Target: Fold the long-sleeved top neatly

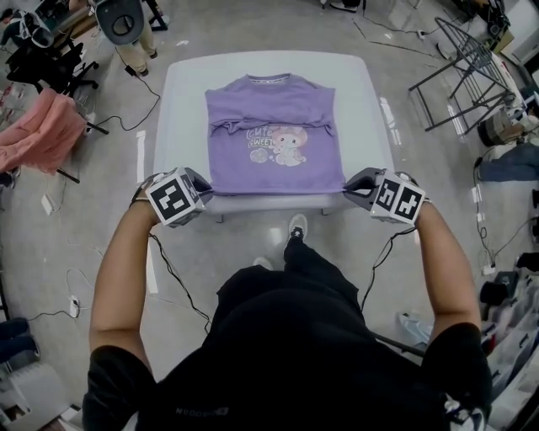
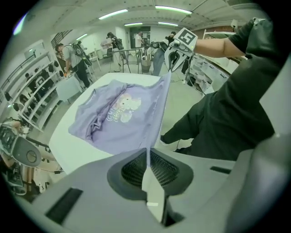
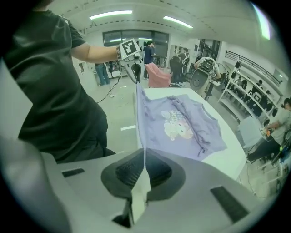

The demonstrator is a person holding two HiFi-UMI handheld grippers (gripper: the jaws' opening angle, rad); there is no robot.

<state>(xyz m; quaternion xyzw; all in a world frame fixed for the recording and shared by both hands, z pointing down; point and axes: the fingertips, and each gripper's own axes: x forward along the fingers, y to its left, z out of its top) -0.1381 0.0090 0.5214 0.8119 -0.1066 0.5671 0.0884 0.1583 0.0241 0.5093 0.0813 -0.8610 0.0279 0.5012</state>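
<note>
A lilac long-sleeved top (image 1: 274, 139) with a cartoon print lies on the white table (image 1: 181, 101), collar at the far side and sleeves folded in across the chest. My left gripper (image 1: 205, 187) is shut on the near left corner of the hem. My right gripper (image 1: 349, 185) is shut on the near right corner. The hem hangs stretched between them, raised off the table's near edge. In the left gripper view the cloth (image 2: 118, 120) runs thin into the closed jaws (image 2: 148, 170), with the right gripper (image 2: 172, 54) at its far end. The right gripper view mirrors this: the top (image 3: 182, 123), the jaws (image 3: 143, 175), the left gripper (image 3: 134, 68).
A pink garment (image 1: 38, 135) hangs on a stand at the left. A folded metal rack (image 1: 467, 71) stands at the right. Cables run over the floor around the table. A chair (image 1: 118, 21) and people stand beyond the far end.
</note>
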